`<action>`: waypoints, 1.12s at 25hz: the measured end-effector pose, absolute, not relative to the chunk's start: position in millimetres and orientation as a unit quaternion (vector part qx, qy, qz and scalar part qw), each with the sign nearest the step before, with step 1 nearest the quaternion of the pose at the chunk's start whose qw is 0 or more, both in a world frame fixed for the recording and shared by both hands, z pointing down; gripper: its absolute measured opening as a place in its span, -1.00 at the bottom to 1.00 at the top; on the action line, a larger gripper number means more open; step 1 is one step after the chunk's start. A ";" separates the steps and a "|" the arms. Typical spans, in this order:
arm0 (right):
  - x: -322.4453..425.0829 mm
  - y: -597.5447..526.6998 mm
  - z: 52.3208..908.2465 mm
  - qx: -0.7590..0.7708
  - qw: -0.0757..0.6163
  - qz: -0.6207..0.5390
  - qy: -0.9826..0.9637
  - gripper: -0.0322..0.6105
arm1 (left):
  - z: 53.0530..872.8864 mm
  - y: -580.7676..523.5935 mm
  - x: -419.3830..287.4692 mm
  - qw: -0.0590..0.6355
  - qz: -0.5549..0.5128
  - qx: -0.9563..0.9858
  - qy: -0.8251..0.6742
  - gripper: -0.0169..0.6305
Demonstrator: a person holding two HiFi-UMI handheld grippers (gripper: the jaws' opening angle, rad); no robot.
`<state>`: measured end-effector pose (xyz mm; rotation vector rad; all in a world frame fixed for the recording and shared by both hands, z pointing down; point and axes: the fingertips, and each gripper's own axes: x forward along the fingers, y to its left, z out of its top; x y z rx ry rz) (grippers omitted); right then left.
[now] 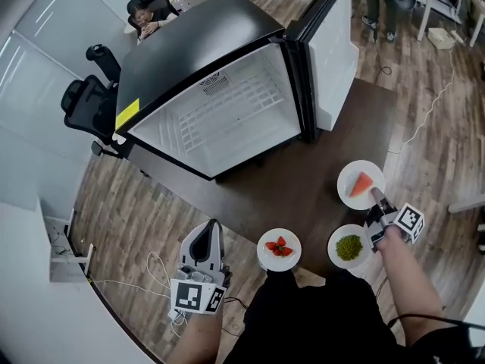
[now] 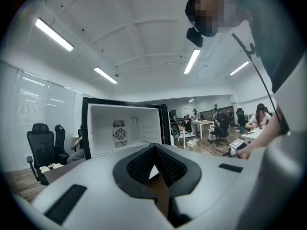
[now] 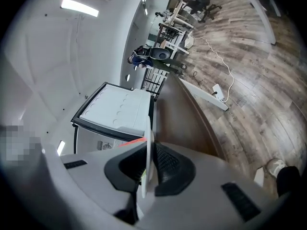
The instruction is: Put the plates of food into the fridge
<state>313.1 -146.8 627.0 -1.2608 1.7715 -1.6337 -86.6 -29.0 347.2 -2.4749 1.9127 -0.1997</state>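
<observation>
Black fridge [image 1: 197, 59] takes up the far half of the dark tabletop [image 1: 303, 188]; door [image 1: 333, 51] swung wide, white inside, wire shelf [image 1: 227, 108] bare; nothing loaded yet.

Three white plates sit toward the near edge. The watermelon plate [image 1: 347, 174] is by the right edge; the pea plate [image 1: 334, 252] is at the near right corner; the strawberry plate [image 1: 265, 260] is mid near edge.

Your right gripper [image 1: 374, 196] is clamped on the near rim of the watermelon plate; in the right gripper view the rim [image 3: 147, 147] runs edge-on between the pads, pinched tight. Can't tell whether it is clear of the tabletop.

Your left gripper [image 1: 214, 226] hangs off the near left edge, aimed at the fridge; jaws closed tip to tip [image 2: 153, 152], holding nothing.

Handling, my read: the plate looks stiff, smooth and breakable; a rim pinch leaves the weight hanging out past the jaws, so it may droop or slip. The watermelon wedge [image 1: 362, 183] lies loose and looks wet, so it will likely slide if you tilt; keep it level and bite deep on the rim.
</observation>
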 end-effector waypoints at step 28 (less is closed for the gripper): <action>28.9 -189.0 481.9 -0.360 0.261 -0.587 0.677 -0.82 | 331.6 -76.1 -285.5 0.007 -0.021 -0.808 0.588 -0.93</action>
